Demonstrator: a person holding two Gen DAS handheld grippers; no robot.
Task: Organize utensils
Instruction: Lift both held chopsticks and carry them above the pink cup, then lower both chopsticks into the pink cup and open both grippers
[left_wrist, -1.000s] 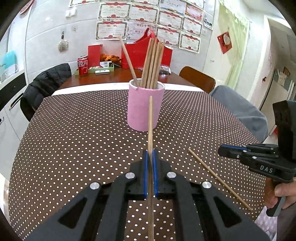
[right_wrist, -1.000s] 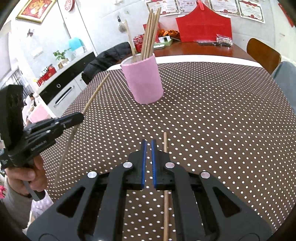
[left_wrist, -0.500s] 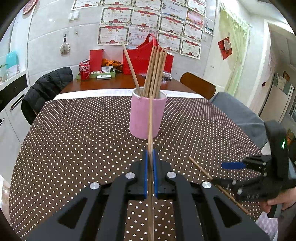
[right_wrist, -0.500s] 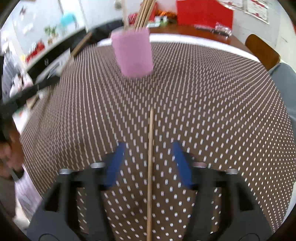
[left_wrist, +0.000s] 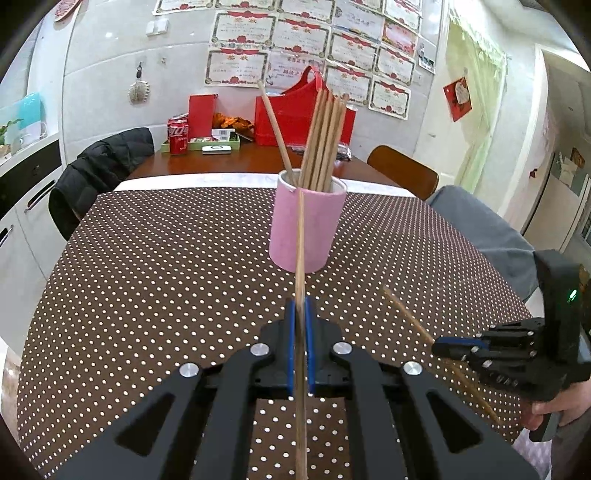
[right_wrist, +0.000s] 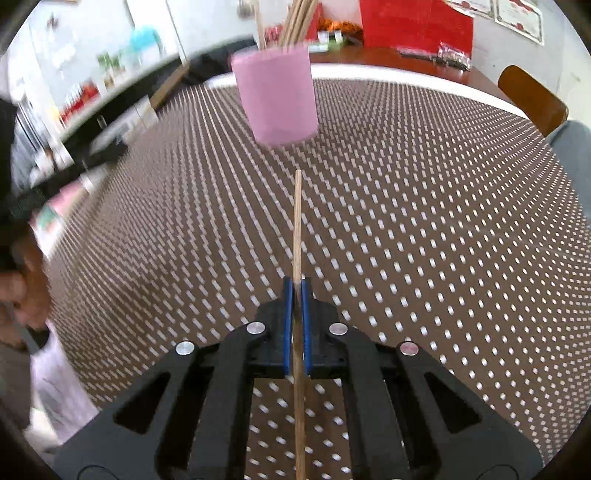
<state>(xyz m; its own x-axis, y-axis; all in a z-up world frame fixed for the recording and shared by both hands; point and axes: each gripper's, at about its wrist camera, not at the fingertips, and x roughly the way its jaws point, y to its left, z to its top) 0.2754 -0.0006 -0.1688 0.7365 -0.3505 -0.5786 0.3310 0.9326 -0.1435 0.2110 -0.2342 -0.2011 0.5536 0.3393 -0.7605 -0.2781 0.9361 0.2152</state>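
Your brown tablecloth with white dots (left_wrist: 155, 258) carries the pink cylindrical holder (left_wrist: 306, 225), upright mid-table and filled with wooden chopsticks (left_wrist: 323, 140). Your left gripper (left_wrist: 300, 314) is clenched on one long wooden chopstick (left_wrist: 300, 243) aimed at the holder; your right gripper (right_wrist: 295, 291) pinches another wooden chopstick (right_wrist: 297, 229) nearer the table edge

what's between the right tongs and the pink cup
Only bare dotted tablecloth, plus the front of the chopstick the right tongs grip; it stops short of the pink cup. Right wrist view.

Polka-dot tablecloth (left_wrist: 166, 258), red bag (left_wrist: 295, 110), soda can (left_wrist: 178, 138), black jacket (left_wrist: 96, 173), wall certificates (left_wrist: 295, 37)
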